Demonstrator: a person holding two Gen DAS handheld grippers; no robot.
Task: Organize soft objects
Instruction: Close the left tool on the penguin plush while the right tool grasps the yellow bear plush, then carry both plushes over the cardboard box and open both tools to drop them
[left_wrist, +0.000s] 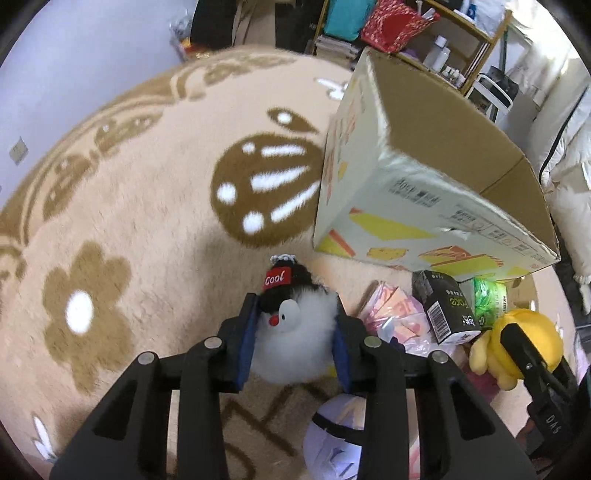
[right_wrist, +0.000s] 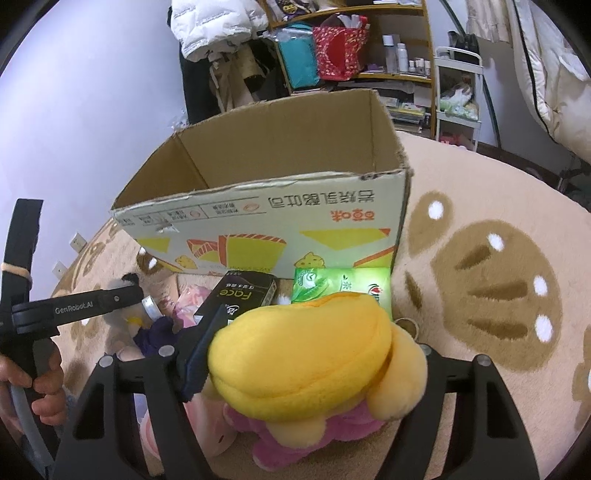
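My left gripper (left_wrist: 295, 332) is shut on a white fluffy penguin plush (left_wrist: 295, 339) with a black hat reading "Cool", held above the rug. My right gripper (right_wrist: 306, 354) is shut on a yellow and pink plush doll (right_wrist: 306, 354); its right finger is hidden behind the doll. The doll also shows in the left wrist view (left_wrist: 517, 347), with the right gripper on it. An open cardboard box (right_wrist: 266, 221) stands upright just beyond both grippers, and it shows at the right of the left wrist view (left_wrist: 424, 177); the part of its inside that shows holds nothing.
A black "Face" carton (right_wrist: 243, 295), a green tea pack (right_wrist: 343, 284) and a pink packet (left_wrist: 391, 314) lie by the box's near side. A white and blue ball (left_wrist: 336, 443) lies below the left gripper. Beige patterned rug (left_wrist: 147, 221) all around; shelves (right_wrist: 369, 55) behind.
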